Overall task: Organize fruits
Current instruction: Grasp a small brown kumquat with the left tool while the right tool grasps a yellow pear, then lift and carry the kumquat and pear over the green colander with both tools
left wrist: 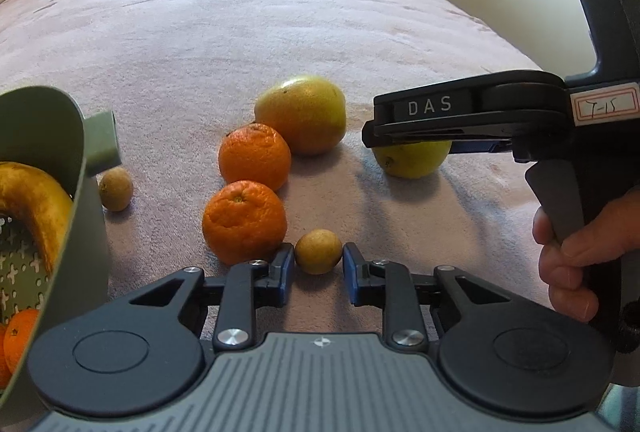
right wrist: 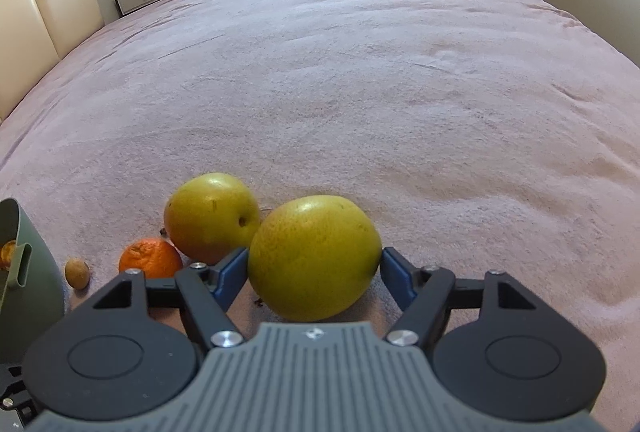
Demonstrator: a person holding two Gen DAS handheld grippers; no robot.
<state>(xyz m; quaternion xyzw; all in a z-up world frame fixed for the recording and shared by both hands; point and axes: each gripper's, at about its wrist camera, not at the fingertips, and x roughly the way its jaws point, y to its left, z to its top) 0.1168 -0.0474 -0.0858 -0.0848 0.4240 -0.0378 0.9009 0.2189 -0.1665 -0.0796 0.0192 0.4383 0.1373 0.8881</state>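
In the left wrist view my left gripper is open around a small brown round fruit on the pink blanket; its pads stand on both sides, just apart from it. Two oranges and a yellow-orange pear lie beyond. In the right wrist view my right gripper is open around a large yellow-green pear, pads near both sides. That pear also shows under the right gripper in the left wrist view. A green basket at the left holds a banana and oranges.
Another small brown fruit lies beside the basket, also seen in the right wrist view. A second pear and an orange lie left of the right gripper. The pink blanket stretches far back; a cream headboard stands at left.
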